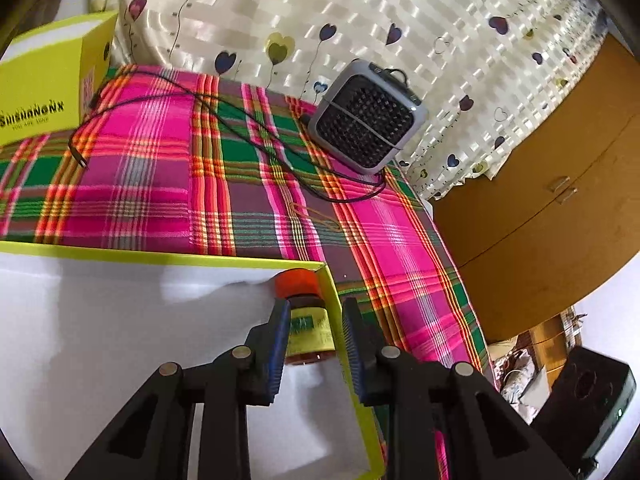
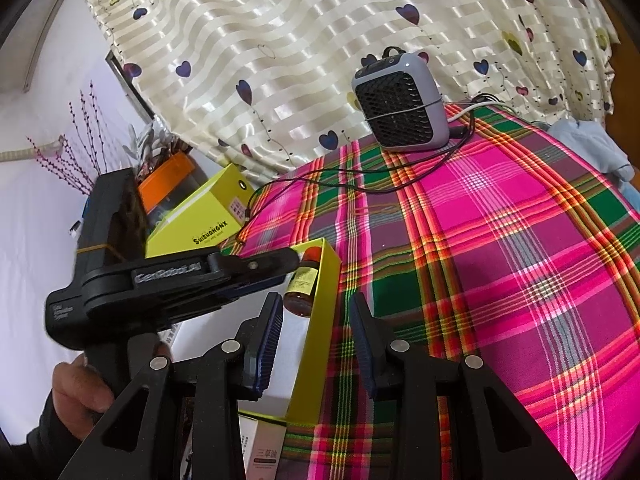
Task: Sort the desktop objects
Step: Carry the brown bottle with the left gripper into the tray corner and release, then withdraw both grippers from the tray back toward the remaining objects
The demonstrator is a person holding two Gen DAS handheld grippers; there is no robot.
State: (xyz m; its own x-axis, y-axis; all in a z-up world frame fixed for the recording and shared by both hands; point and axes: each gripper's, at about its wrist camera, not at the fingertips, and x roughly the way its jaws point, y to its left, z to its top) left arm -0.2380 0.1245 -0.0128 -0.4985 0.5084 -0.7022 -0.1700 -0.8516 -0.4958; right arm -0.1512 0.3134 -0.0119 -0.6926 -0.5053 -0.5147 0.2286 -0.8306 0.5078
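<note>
As far as can be made out from both wrist views: far left, a yellow-green lid box [image 1: 44, 80], printed "SUSHANGNX" on its side, smaller line underneath too blurry to read. Nearer, an open yellow tray [image 1: 160, 258] with a white inside.

Tucked into the tray's far right corner: a small brown bottle [image 1: 306, 328]. Orange cap pointing far, base toward the near side, long axis running near-to-far along the right wall. Looks tipped up a bit from the right wrist view. Yellow label on it, print way too tiny.

Left gripper [image 1: 316, 304] set narrow around the bottle, left pad right against it, right pad overlapping the tray wall. Can't tell whether actually clamped. "GenRobot.AI" readable on that gripper's side from the right camera.

Right gripper [image 2: 316, 298] spread wide, nothing between, hovering over the tray's right wall. White carton [image 2: 264, 448] just near of the tray, marked "三草油".

Right of the tray, loads of open plaid cloth [image 1: 160, 184]. Only a black cable [image 1: 74, 142] looping across the far part, plus an orange paper clip [image 1: 316, 216] lying flat. Far right, a grey fan [image 1: 368, 120] up against the curtain [image 1: 360, 20]. Cloth edge dropping off just beyond, wooden cabinet [image 1: 540, 200] past that.
</note>
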